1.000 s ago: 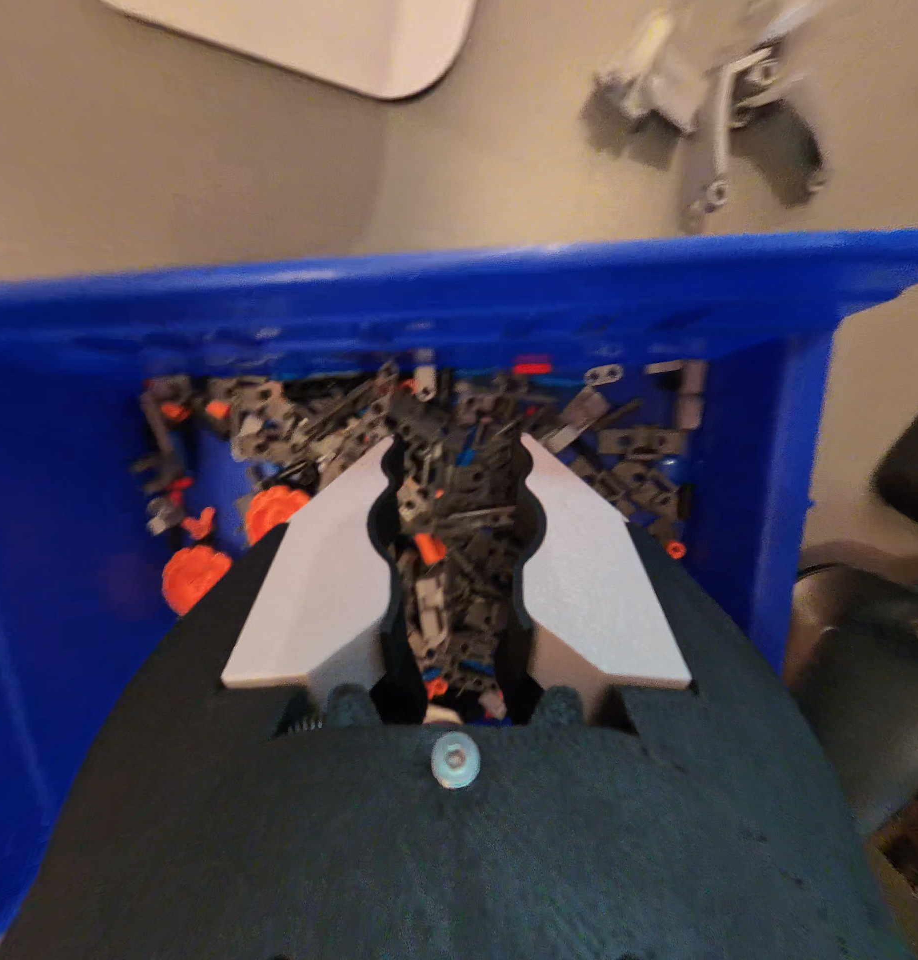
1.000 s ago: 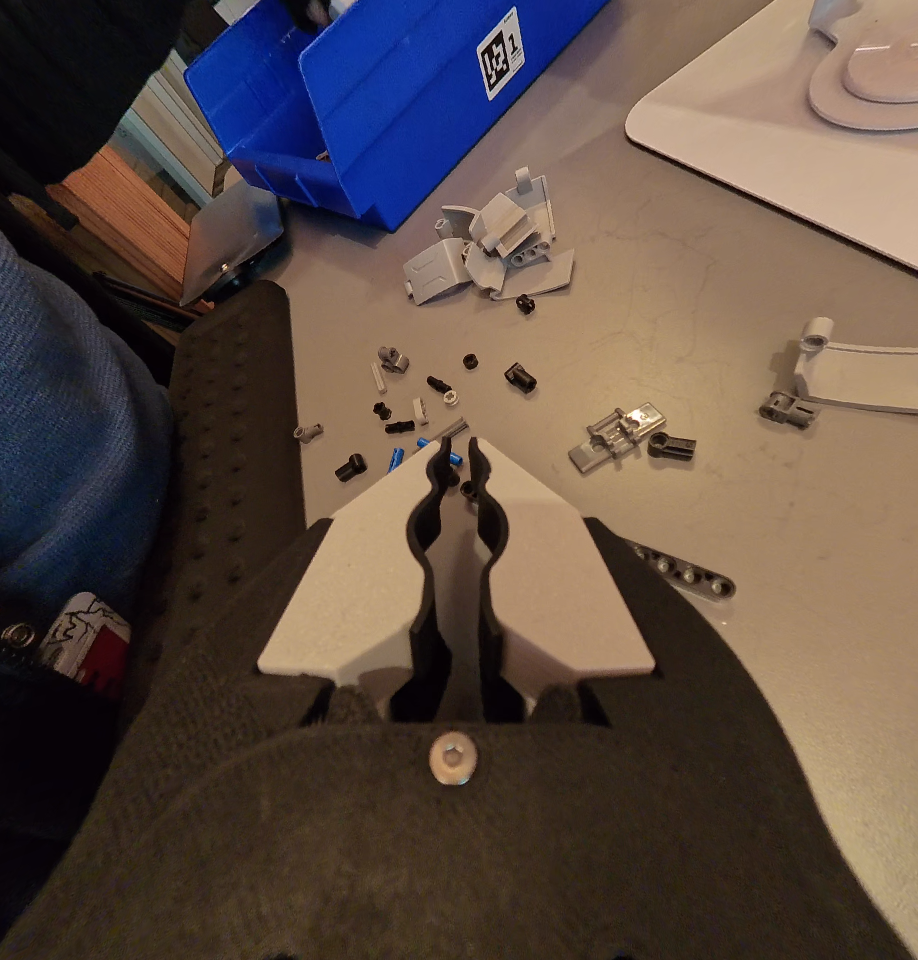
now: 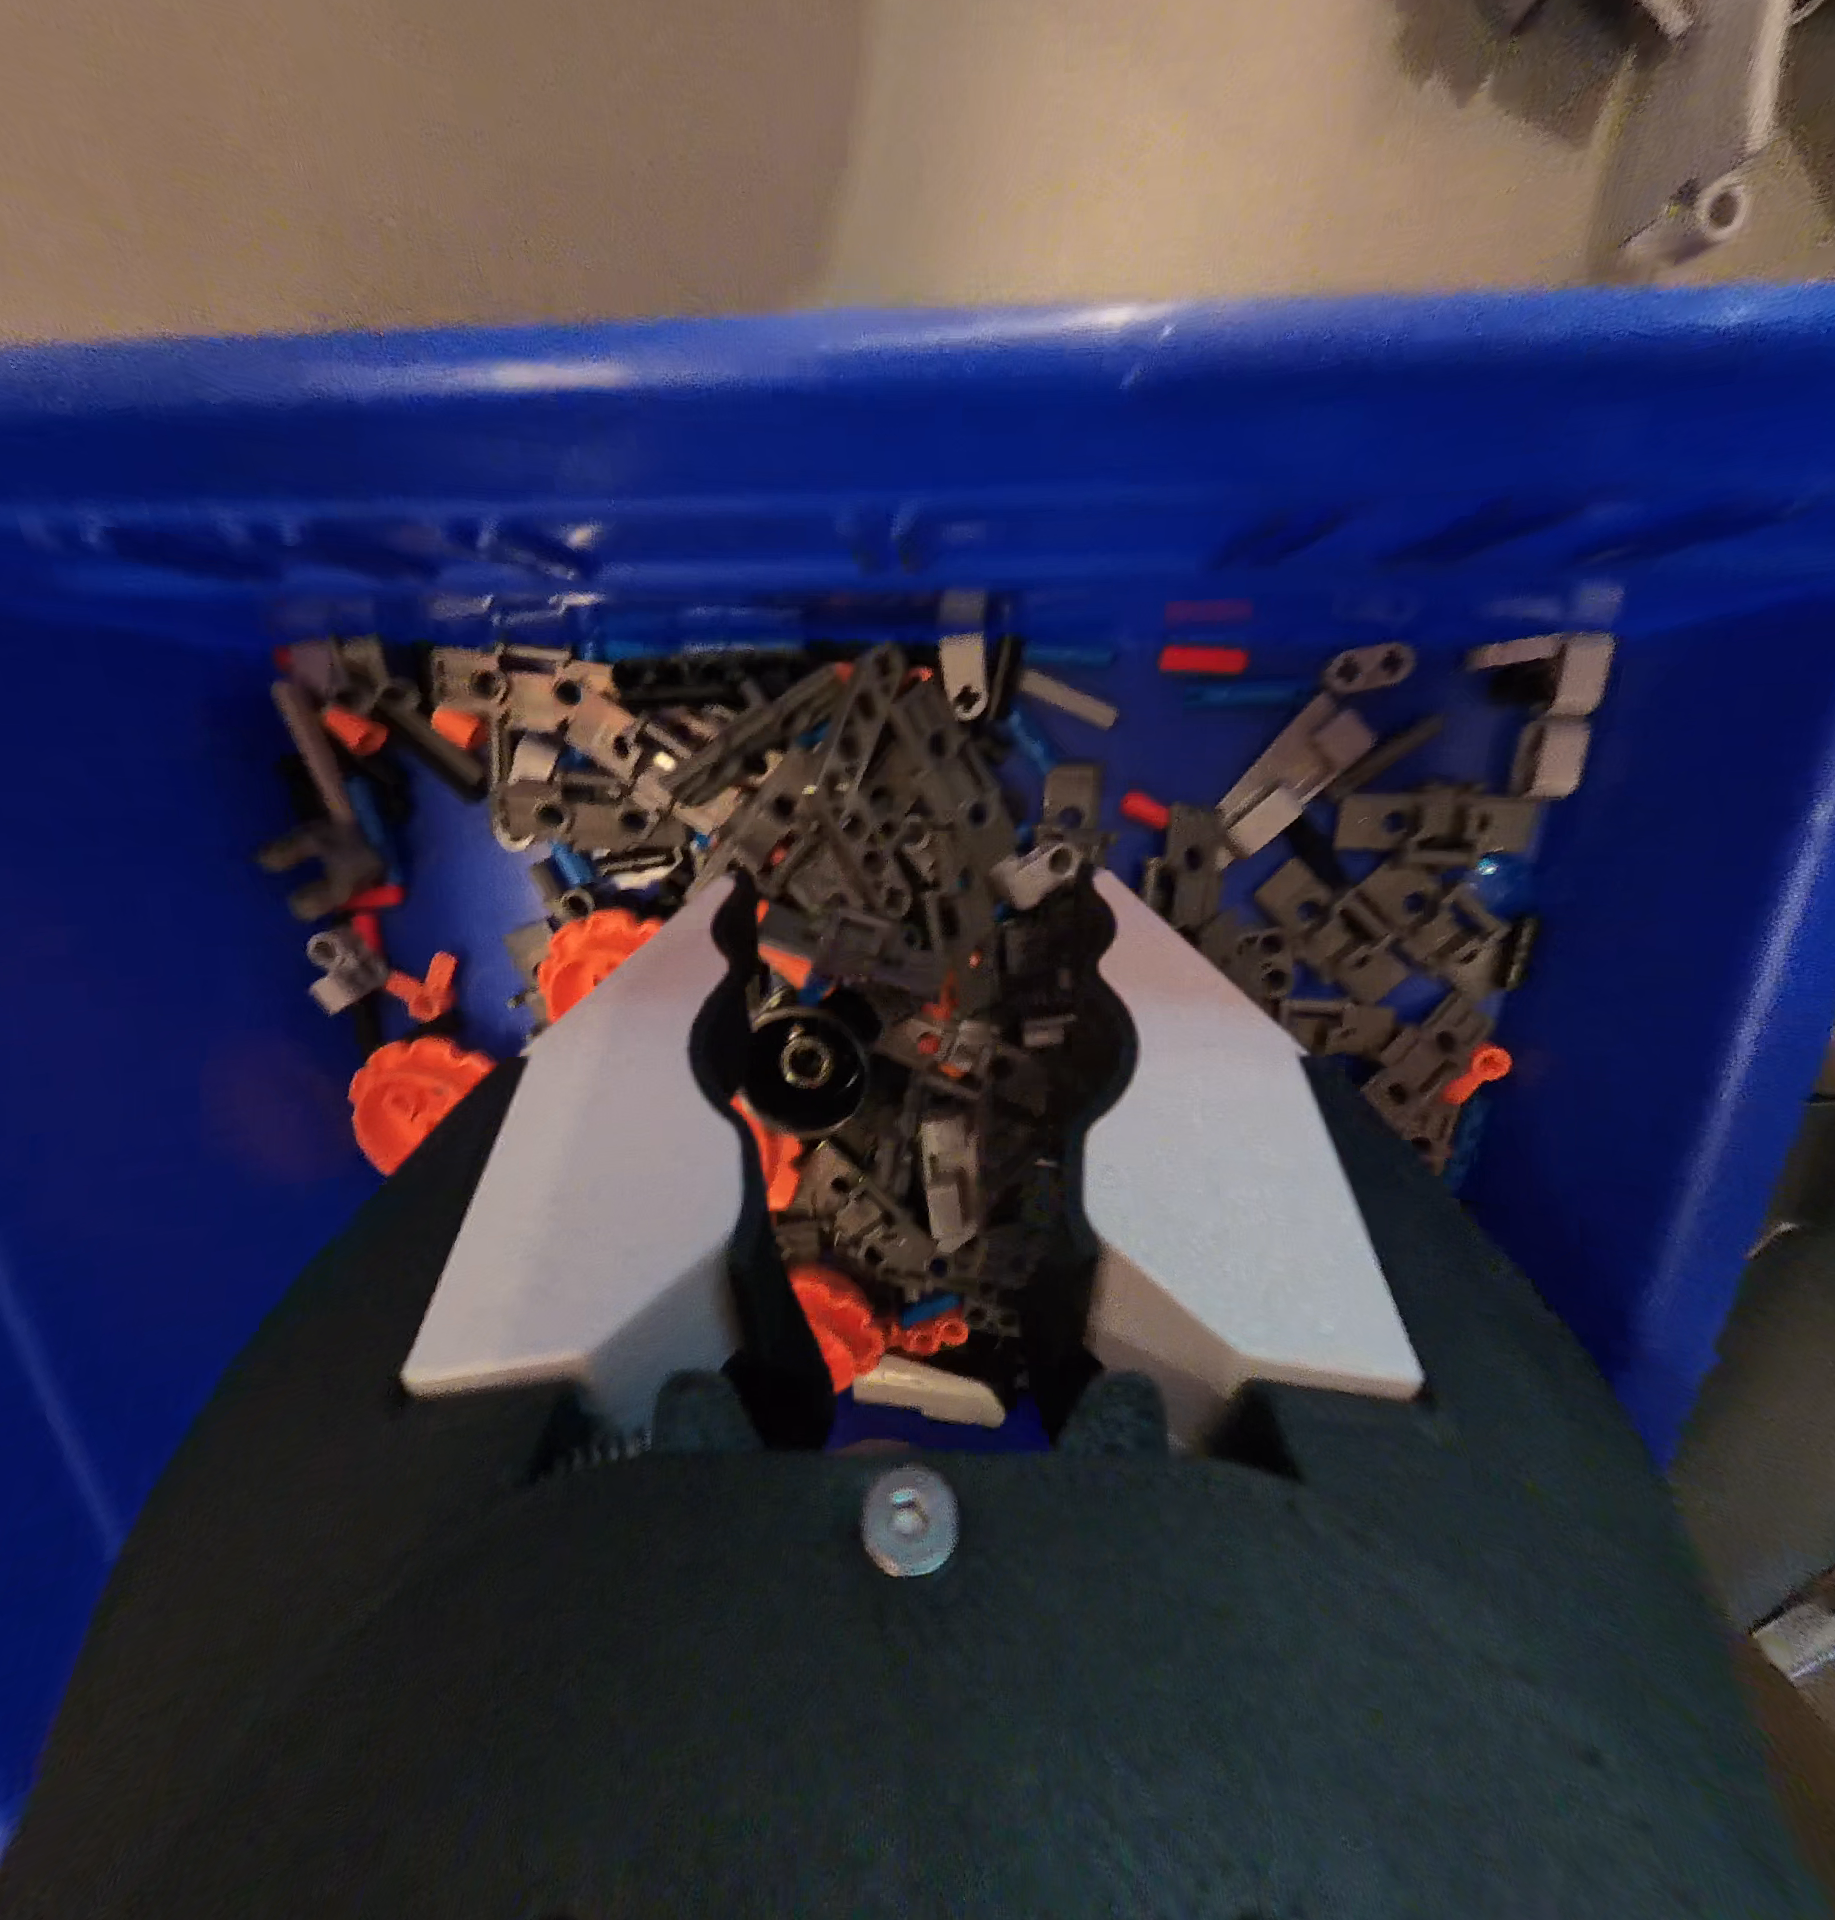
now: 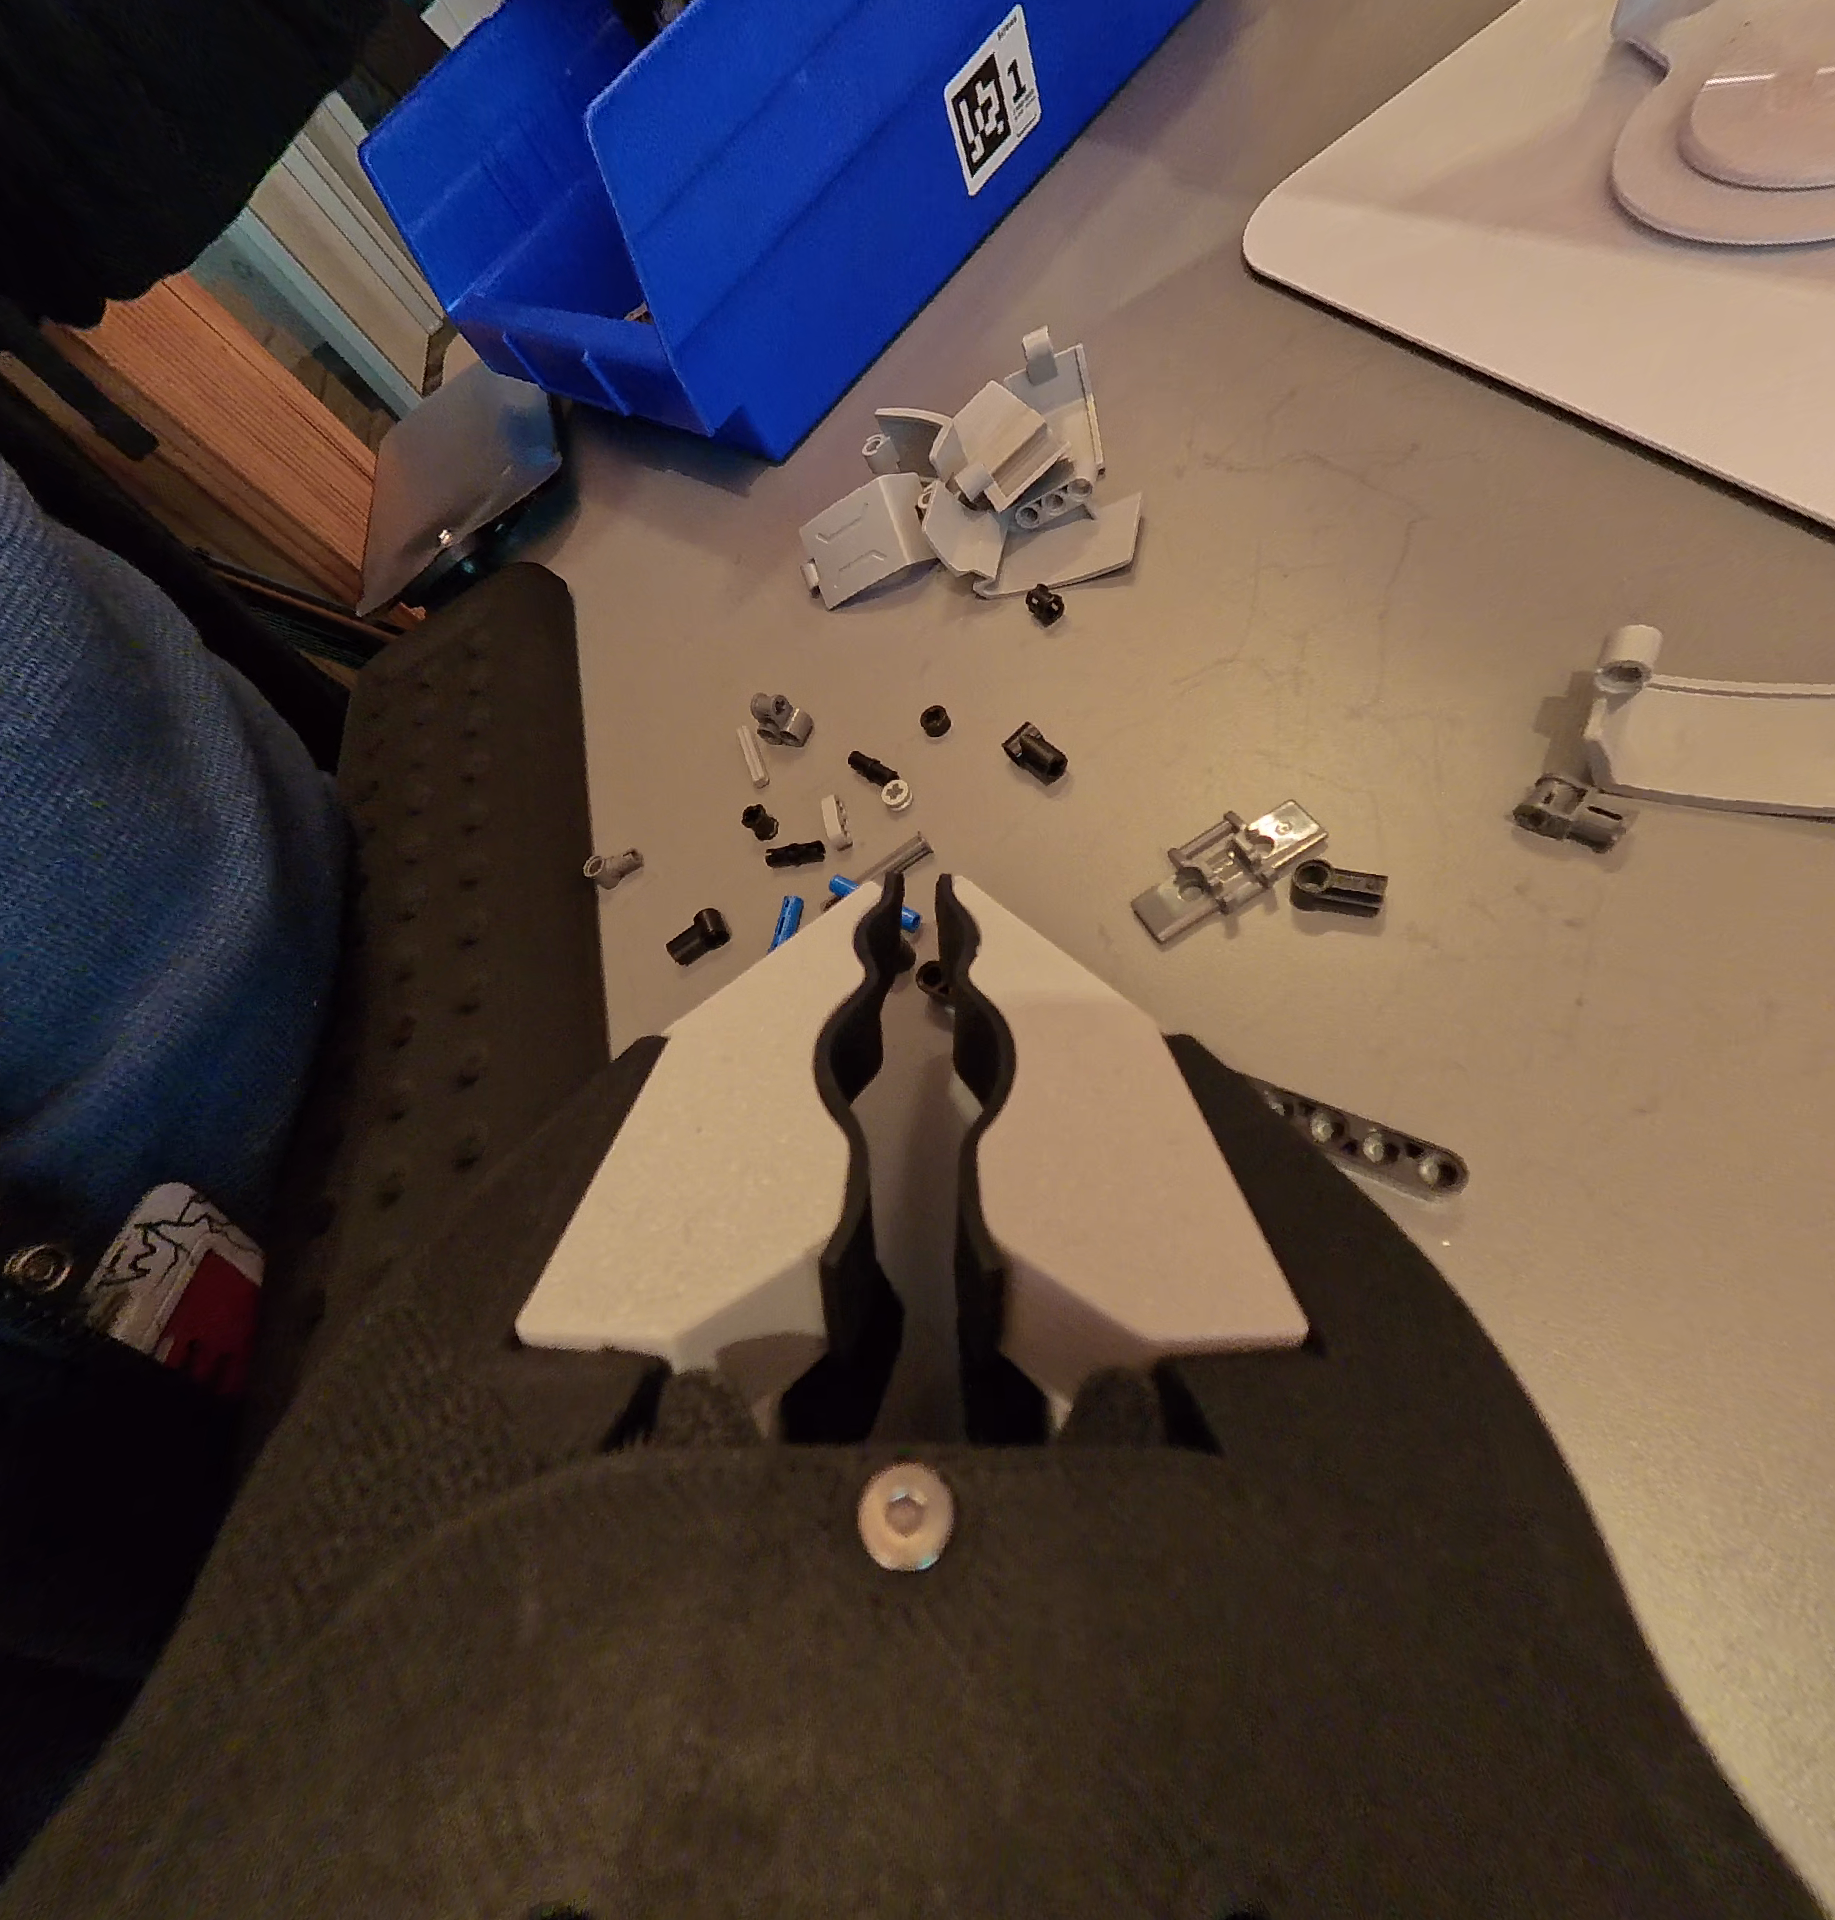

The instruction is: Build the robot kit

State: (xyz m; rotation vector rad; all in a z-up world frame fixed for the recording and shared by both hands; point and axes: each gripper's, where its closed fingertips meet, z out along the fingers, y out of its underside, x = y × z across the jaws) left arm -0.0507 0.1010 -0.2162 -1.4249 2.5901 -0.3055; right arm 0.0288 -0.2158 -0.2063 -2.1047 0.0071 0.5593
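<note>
The left gripper [image 3: 908, 894] was inside a blue bin [image 3: 892, 457], and its two fingers were wide apart with nothing pinched between them. The bin was full of small building pieces [image 3: 871, 821], mostly dark grey and black, with some blue and red ones mixed in. A round black wheel [image 3: 807, 1062] lay in the pile in the gap between the fingers, close to the finger at 9 o'clock; I could not tell if it touched it. Orange gear pieces [image 3: 414, 1101] sat at about 9 o'clock from the gripper, by the bin's side wall. The right gripper [image 4: 920, 883] was over the grey worktop [image 4: 1412, 1039], and its fingers were nearly together with only a thin gap at the tips and nothing held. Its tips were right by some tiny loose pieces [image 4: 788, 821], black, grey and blue, that spread out toward 11 o'clock. A little heap of light grey panels [image 4: 980, 499] lay farther off at 12 o'clock, next to the blue bin. A flat grey piece [image 4: 1230, 868] lay at 2 o'clock, a curved white panel [image 4: 1723, 743] lay at 3 o'clock, and a white board [image 4: 1578, 291] was at the far corner at 1 o'clock. A long grey beam with holes [image 4: 1370, 1143] poked out from under the gripper at 3 o'clock. A blue sleeve [image 4: 113, 831] showed at 9 o'clock.
</note>
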